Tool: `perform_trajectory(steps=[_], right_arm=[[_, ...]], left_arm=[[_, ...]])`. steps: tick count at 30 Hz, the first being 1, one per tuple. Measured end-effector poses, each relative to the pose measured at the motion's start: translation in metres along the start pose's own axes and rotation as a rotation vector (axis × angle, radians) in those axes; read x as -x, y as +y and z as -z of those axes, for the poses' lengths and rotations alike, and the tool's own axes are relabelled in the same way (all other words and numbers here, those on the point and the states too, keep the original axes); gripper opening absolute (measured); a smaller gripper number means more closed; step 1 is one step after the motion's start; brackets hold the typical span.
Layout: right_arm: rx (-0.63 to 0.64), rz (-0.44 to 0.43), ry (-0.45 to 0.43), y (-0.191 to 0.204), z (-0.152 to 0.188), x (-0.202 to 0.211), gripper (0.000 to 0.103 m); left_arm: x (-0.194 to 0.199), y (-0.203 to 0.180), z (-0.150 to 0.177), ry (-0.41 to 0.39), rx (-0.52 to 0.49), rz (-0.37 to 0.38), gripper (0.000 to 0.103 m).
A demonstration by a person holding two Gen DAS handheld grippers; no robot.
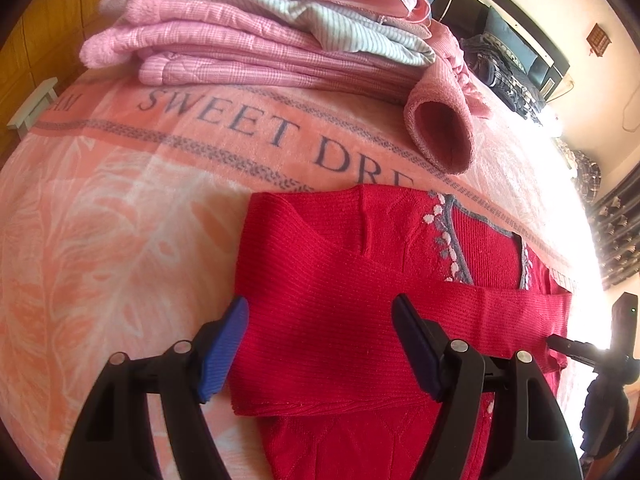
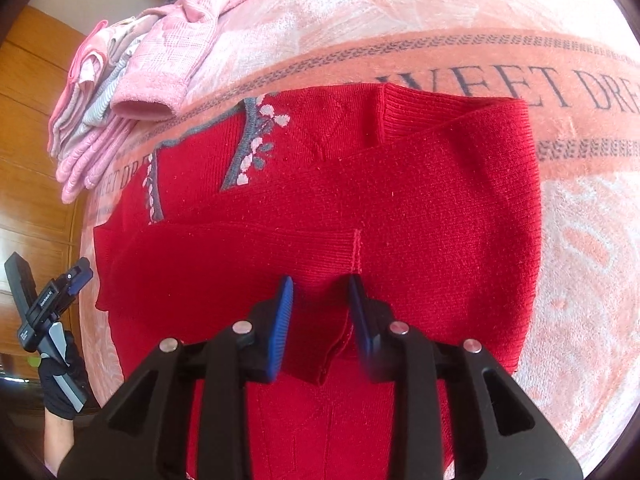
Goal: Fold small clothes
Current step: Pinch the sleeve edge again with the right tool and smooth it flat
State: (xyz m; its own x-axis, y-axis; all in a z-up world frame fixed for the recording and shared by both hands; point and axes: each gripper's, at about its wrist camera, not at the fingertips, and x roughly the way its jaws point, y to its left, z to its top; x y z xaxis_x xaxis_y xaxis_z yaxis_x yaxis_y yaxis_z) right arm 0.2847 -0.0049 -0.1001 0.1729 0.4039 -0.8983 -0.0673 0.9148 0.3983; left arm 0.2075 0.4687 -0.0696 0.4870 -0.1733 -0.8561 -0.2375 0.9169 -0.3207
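Left wrist view: the left gripper [image 1: 320, 344] hangs with its jaws wide apart and nothing between them, over a red sweater [image 1: 360, 320] lying flat on a pink blanket [image 1: 100, 220] lettered SWEET DREAM. Both sleeves are folded across the body. A stack of folded pink clothes [image 1: 240, 40] sits toward the blanket's far edge.

Right wrist view: the right gripper [image 2: 320, 320] has its jaws partly apart astride the cuff of the sweater's [image 2: 400, 200] upper sleeve; I cannot tell whether the pads pinch it. A gloved hand [image 2: 60, 380] holds the left gripper [image 2: 76, 276] off the blanket's [image 2: 400, 0] left edge
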Motion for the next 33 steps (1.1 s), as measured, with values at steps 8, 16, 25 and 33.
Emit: perform_trajectory(steps=[8,16,25,33], right_arm=[[0.027,-0.002,-0.005,0.007,0.000,-0.009,0.036],[0.086,-0.020,-0.091,0.019,-0.005,0.012,0.007],[0.008,0.066,-0.098,-0.009,-0.012,0.026,0.007],[0.032,0.128,-0.120,-0.011,-0.008,0.023,0.019]], left_arm=[[-0.004,0.004,0.002,0.018,0.013,0.001,0.075],[0.000,-0.003,0.000,-0.006,-0.007,0.017,0.075],[-0.034,-0.021,0.020,0.094,-0.107,-0.077,0.075],[-0.008,-0.024,0.010,0.012,-0.126,-0.031,0.078]])
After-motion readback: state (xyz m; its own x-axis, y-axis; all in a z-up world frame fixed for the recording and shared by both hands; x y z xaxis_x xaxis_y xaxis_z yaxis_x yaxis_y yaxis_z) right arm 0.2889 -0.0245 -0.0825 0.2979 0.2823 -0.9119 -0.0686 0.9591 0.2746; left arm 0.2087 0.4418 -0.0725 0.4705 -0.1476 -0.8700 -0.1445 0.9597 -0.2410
